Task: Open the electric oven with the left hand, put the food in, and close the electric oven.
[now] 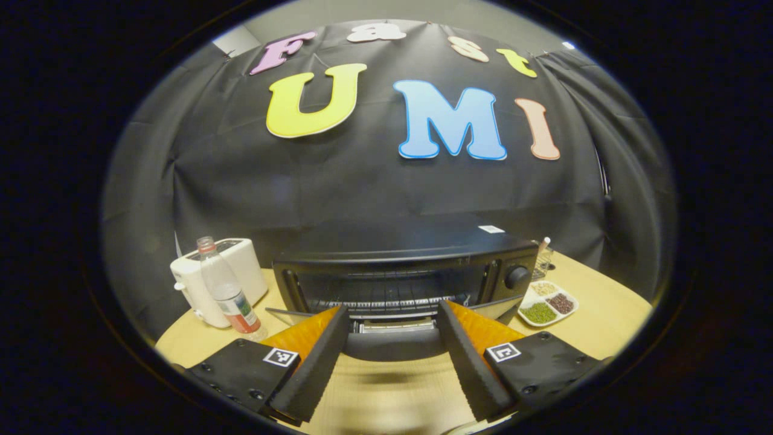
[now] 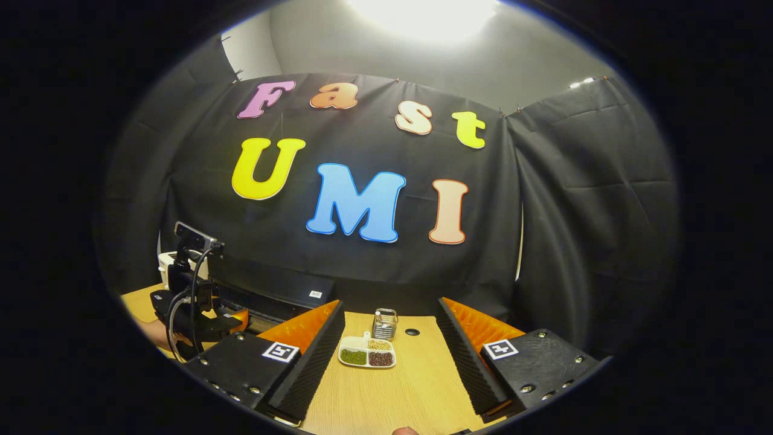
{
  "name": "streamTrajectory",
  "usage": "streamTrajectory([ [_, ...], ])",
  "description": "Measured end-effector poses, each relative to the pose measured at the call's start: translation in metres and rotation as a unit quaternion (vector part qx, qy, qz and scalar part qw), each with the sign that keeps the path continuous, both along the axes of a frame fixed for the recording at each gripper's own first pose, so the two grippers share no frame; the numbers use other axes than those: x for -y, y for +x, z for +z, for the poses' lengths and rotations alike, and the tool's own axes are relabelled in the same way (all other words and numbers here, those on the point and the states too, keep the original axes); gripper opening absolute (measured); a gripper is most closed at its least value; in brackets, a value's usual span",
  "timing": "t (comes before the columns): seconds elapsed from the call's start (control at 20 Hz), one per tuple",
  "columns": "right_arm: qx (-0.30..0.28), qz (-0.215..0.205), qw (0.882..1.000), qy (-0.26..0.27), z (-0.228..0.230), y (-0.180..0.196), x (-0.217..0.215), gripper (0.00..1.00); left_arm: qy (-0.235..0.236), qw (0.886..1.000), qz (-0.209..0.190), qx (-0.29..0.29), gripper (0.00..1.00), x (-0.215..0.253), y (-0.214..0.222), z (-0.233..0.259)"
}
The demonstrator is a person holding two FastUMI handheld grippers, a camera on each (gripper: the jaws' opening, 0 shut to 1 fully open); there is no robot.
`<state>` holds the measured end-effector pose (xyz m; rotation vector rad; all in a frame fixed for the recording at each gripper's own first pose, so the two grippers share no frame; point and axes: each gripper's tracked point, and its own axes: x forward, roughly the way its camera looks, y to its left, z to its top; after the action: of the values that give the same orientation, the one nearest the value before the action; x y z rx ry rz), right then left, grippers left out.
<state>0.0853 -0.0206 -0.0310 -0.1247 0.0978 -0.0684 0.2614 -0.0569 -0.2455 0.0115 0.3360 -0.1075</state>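
Note:
The black electric oven [image 1: 398, 266] stands on the wooden table straight ahead in the left gripper view. Its door [image 1: 392, 347] hangs down toward me, and the wire rack [image 1: 386, 302] shows inside. My left gripper [image 1: 392, 320] is open, its fingers either side of the door's top edge without pressing on it. A white divided dish of beans [image 1: 546, 304] lies right of the oven. In the right gripper view my right gripper [image 2: 389, 326] is open and empty above the table, with the dish [image 2: 366, 352] between and beyond its fingers. Farther left are the left gripper [image 2: 193, 308] and the oven [image 2: 272, 290].
A white toaster [image 1: 220, 275] and a plastic bottle [image 1: 228, 293] stand left of the oven. A small wire holder [image 2: 384, 323] sits behind the dish, near a hole in the table [image 2: 412, 331]. A hand [image 2: 151, 333] holds the left gripper.

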Motion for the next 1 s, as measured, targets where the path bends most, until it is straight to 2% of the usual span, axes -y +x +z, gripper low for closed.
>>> streamTrajectory([
  [0.05,-0.001,0.002,1.0,0.002,-0.001,-0.001,0.001,0.95,-0.001,1.0,0.001,-0.006,0.97,0.001,-0.005,-0.004],
  [0.1,-0.003,0.004,1.0,0.004,-0.003,-0.003,0.002,0.95,-0.003,1.0,0.003,-0.011,1.0,0.001,-0.01,-0.007],
  [0.2,-0.007,0.007,1.0,0.01,-0.005,-0.006,0.004,0.95,-0.004,1.0,0.006,-0.021,0.97,0.001,-0.02,-0.015],
  [0.3,-0.009,0.01,1.0,0.015,-0.008,-0.008,0.006,0.95,0.002,1.0,0.006,-0.029,1.0,0.001,-0.031,-0.023],
  [0.55,-0.015,0.013,0.999,0.025,-0.014,-0.017,0.01,0.96,0.015,0.998,0.009,-0.058,1.0,0.001,-0.058,-0.051],
  [0.6,-0.02,0.013,0.999,0.025,-0.017,-0.02,0.011,0.95,0.018,0.998,0.009,-0.061,0.98,0.0,-0.061,-0.055],
  [0.75,-0.026,0.016,0.999,0.029,-0.021,-0.027,0.013,0.95,0.028,0.997,0.005,-0.073,1.0,0.001,-0.071,-0.07],
  [0.95,-0.036,0.024,0.998,0.039,-0.029,-0.034,0.011,0.95,0.057,0.993,0.007,-0.099,0.98,-0.003,-0.085,-0.096],
  [1.0,-0.037,0.027,0.998,0.04,-0.031,-0.034,0.009,0.95,0.057,0.993,0.009,-0.101,1.0,-0.003,-0.088,-0.098],
])
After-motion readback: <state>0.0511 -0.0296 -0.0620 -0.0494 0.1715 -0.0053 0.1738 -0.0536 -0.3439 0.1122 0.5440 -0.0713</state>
